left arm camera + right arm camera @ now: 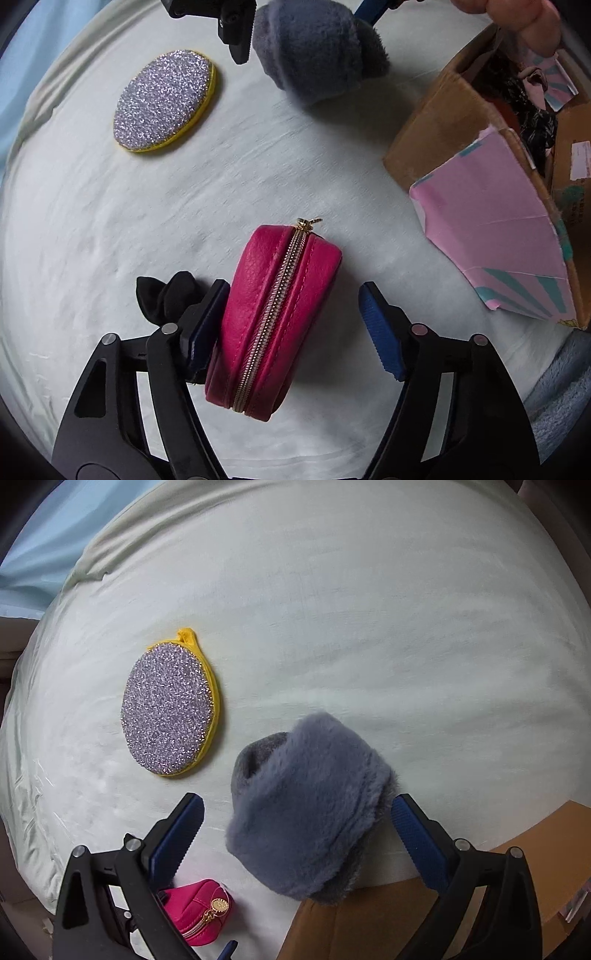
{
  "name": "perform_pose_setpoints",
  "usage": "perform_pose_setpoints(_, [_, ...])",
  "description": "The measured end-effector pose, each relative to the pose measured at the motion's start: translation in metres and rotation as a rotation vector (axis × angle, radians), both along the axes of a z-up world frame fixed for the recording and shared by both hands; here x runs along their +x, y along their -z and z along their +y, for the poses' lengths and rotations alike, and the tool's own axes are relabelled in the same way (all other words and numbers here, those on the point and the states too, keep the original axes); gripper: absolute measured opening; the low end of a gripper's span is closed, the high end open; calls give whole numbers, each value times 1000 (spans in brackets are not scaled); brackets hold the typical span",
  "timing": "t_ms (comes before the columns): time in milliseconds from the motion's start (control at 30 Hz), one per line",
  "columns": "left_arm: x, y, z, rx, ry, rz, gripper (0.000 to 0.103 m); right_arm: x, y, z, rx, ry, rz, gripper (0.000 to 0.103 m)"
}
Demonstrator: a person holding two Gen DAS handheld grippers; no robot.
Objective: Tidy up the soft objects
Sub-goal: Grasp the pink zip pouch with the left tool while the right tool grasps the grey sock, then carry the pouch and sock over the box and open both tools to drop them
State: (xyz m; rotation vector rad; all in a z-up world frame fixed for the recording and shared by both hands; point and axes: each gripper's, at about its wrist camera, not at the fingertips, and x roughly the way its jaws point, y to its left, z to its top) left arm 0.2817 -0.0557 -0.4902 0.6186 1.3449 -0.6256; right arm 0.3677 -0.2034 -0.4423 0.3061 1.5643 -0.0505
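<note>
Left wrist view looks down on a pale, wrinkled bedsheet (258, 166) where a hot-pink pebbled-leather zip pouch (273, 317) with a gold zipper lies between the spread jaws of the left gripper (295, 325). One blue ribbed pad (207, 325) touches the pouch's left side, while the other stands apart on the right. A black fabric scrunchie (166, 299) sits just left of that touching pad. Farther off on the left lies an oval glittery silver scrub pad (164, 99) with a yellow rim (a small yellow loop shows in the right wrist view). At far right, a worn cardboard box (436, 122) with torn pink paper stands open, dark tangled items inside.

From the right wrist, the right gripper (295, 834) has its jaws wide apart around a fluffy grey plush slipper (306, 808); whether either pad touches the fur I cannot tell. The slipper is near the box edge (369, 923).
</note>
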Motion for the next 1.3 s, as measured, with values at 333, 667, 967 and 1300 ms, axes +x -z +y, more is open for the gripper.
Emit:
perform_pose_setpoints(333, [6,4,2,-8,12,9,37,-3,0,-5,-28,18,-27,63])
perform_pose_setpoints(667, [-4,-31,18,-27,-63,5,31,-23,-52,4,-19,-2,-124,56])
perform_pose_setpoints(967, [-24,-116,29,-79,-126,-112,31,-71,-139,0,-6,-18,-261,56])
perform_pose_setpoints(1300, [-61,-232,26,-166,-119,-238,30,-146,-250,8,-53,-32,-430,56])
